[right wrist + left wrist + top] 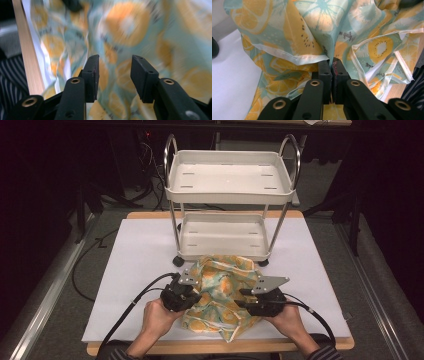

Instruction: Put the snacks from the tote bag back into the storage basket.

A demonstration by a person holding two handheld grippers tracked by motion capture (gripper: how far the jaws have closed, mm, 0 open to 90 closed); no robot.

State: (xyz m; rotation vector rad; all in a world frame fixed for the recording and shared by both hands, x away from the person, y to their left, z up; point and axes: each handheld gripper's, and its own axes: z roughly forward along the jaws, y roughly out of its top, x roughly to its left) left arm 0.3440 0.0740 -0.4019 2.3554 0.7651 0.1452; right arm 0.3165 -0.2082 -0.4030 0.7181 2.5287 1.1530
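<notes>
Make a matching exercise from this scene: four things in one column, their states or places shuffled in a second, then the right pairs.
1. left gripper
2. right gripper
3. printed cloth
4. white cart

A. stands at the table's far side
B. jaws apart
C. jaws shut on a fold
D. lies crumpled between the hands

Pairs: 1-C, 2-B, 3-D, 4-A

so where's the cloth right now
High view: the cloth lies crumpled at the table's near edge, between both grippers, just in front of the cart.
</notes>
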